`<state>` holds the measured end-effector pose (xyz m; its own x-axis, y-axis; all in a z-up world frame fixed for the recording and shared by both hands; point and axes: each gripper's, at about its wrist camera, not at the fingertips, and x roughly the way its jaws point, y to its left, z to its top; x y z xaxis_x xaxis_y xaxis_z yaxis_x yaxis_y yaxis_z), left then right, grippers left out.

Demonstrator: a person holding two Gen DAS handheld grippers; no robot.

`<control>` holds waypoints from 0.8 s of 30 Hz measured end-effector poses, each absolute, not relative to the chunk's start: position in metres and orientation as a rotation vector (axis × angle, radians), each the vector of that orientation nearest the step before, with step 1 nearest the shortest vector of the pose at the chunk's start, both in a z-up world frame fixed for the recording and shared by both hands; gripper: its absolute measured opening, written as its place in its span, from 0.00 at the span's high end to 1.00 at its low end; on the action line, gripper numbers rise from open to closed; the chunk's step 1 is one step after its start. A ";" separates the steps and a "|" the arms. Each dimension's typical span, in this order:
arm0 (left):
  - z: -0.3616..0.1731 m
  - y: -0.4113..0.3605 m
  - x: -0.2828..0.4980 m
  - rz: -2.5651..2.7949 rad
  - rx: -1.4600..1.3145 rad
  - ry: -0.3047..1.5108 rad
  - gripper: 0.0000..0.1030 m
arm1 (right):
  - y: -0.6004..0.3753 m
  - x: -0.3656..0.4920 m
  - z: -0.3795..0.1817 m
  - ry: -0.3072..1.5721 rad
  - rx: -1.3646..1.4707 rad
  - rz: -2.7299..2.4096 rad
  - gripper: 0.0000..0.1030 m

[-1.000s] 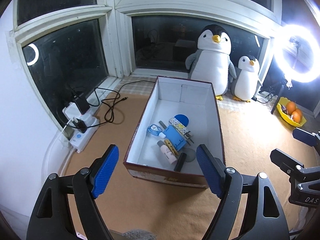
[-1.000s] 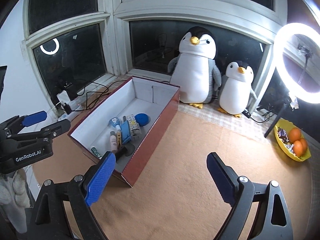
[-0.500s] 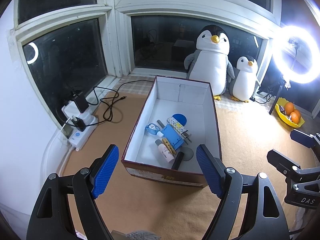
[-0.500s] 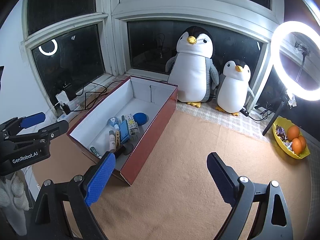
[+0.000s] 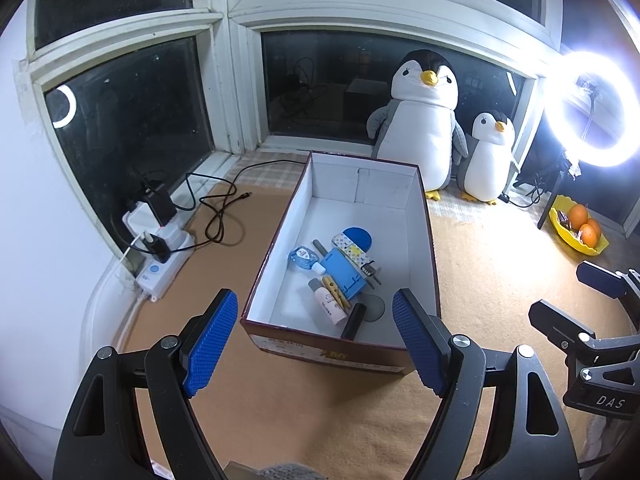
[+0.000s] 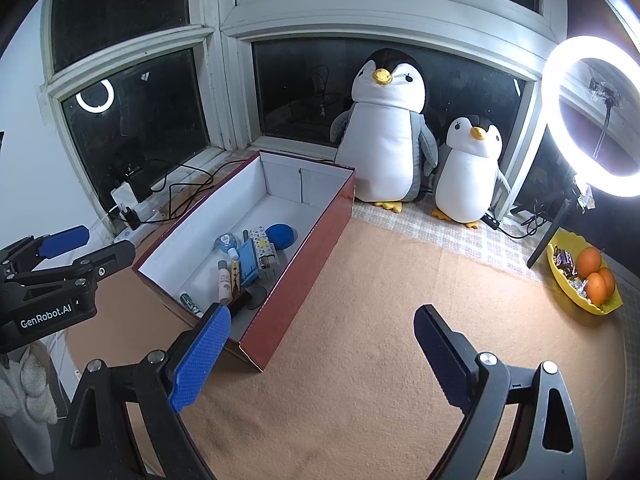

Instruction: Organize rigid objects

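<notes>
Nothing has shifted over the last second: both grippers, left (image 5: 312, 344) and right (image 6: 320, 360), hover with jaws wide and empty short of the box (image 5: 426, 240), whose items (image 5: 340, 268) lie clustered inside at its near end, so the sorting looks finished or paused.

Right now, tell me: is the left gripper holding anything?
No. The left gripper is open and empty, hovering short of the box.
</notes>
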<state>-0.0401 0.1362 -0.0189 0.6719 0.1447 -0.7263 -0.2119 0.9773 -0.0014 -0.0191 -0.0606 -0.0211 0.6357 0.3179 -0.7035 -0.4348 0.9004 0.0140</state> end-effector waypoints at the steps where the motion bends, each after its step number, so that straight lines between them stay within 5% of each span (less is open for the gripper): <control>1: -0.019 0.136 -0.040 0.201 -0.087 0.810 0.22 | -0.061 -0.019 -0.021 0.771 -0.164 0.432 0.12; 24: -0.018 0.134 -0.041 0.201 -0.070 0.803 0.22 | -0.057 -0.022 -0.027 0.783 -0.153 0.410 0.12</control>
